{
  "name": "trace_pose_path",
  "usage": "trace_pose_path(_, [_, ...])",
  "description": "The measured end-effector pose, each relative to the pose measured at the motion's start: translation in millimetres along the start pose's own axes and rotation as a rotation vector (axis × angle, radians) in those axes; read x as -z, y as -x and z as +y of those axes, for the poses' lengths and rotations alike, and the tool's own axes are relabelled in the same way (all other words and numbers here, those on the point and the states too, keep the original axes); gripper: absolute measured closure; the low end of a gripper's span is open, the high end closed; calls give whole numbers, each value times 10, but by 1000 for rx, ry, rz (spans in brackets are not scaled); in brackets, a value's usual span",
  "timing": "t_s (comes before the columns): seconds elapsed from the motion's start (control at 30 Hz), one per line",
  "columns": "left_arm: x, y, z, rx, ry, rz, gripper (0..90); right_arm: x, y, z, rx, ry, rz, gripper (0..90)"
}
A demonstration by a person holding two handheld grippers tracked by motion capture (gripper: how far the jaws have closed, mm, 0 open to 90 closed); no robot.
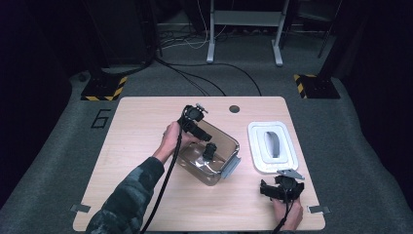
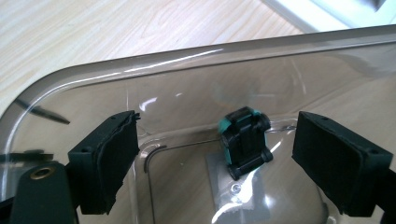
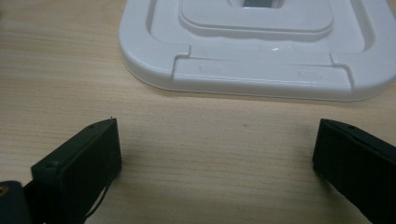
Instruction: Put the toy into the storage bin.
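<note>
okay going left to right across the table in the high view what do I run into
Left gripper, reaching into the clear container → white lid → right gripper, low on the table edge, overlaps the lid's span.

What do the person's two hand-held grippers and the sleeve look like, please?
Both are black. The left hand-held gripper trails a black cable past a dark mottled sleeve. The right hand-held gripper carries a grey three-cornered plate on top. Close up, each has two blocky black jaws with flat pads and small screw holes; one left pad's edge looks frayed.
</note>
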State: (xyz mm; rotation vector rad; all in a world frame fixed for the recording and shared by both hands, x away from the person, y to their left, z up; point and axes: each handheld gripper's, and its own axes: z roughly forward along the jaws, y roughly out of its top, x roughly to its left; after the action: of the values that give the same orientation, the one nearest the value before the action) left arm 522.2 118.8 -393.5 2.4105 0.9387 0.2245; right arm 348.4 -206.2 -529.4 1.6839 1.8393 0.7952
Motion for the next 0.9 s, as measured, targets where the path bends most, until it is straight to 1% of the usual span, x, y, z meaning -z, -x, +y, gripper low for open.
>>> trace_pose_path(0.1, [91,24,-17,-11,15,-6,114,0,1,0,0,0,0,5])
trace_pose_path(0.17, [164,51,-40,-12,36,-3,110,0,0,0,0,0,0,6])
trace_pose_path(0.2, [193,57,-49,-18,38,-4,108,0,0,0,0,0,0,5])
trace_pose_path(0.4, [400,91,-172,-38,69,-3,88,0,0,0,0,0,0,5])
trace_pose_path(0.57, [555,99,-340,-54,80,1,76,-1,1,1,1,0,0,4])
trace_pose_path(0.67, [638,95,-455,-53,96,8,70,-2,-1,2,0,-1,0,4])
trace_pose_path(0.77, [722,89,-575,-44,122,8,66,-2,-1,3,-1,-2,0,4])
trace_pose_path(0.83, [779,82,-664,-46,137,16,65,-2,-1,3,-1,-2,-1,4])
trace_pose_path(0.9, [827,82,-746,-44,145,20,65,-3,0,3,1,-2,-1,4])
